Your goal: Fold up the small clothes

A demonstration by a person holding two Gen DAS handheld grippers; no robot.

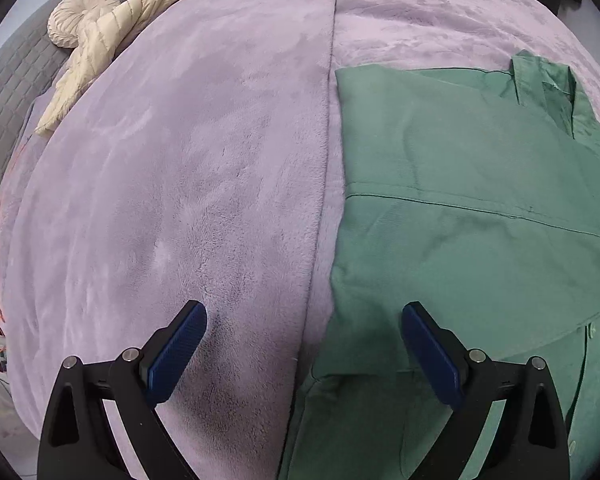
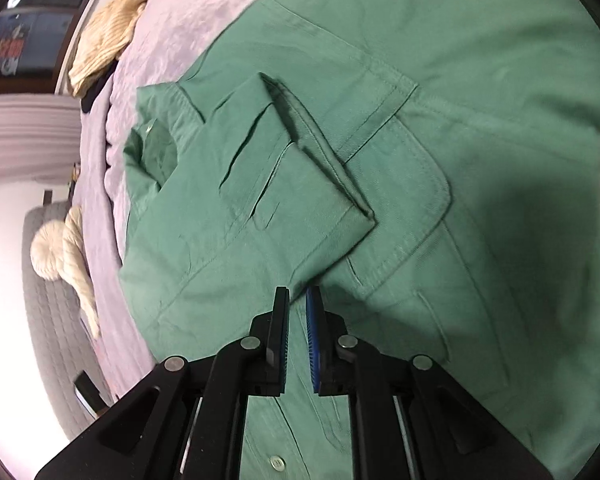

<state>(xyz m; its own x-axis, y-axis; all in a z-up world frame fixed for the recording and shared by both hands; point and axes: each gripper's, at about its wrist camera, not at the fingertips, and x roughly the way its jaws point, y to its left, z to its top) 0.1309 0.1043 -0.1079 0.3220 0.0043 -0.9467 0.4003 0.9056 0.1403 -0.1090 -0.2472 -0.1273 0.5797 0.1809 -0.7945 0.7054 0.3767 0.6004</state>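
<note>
My left gripper (image 1: 304, 320) hangs above the bed with its 2 blue pads spread wide, holding nothing. The shirt's (image 1: 460, 208) left edge runs between them: my left pad is over bare blanket (image 1: 180, 160), my right pad over green cloth.

My right gripper (image 2: 298, 300) is nearly closed, its pads parallel with only a narrow slit between them. Green fabric shows through that slit, but I cannot tell whether the pads pinch it or just hover above it. The tips sit just beside the sleeve cuff (image 2: 340, 208) that is folded across the chest, close to the pocket (image 2: 404, 200).

The shirt is green, lying flat on the lilac blanket, sleeve folded inward, collar (image 1: 540, 80) at the far end. I see 1 pale button (image 2: 276, 463) on the placket near my right gripper, and stitched seams around the pocket.

A cream jacket (image 1: 100, 40) and a round cushion (image 1: 76, 16) lie at the far left of the bed.

No writing on the shirt is legible to me.
</note>
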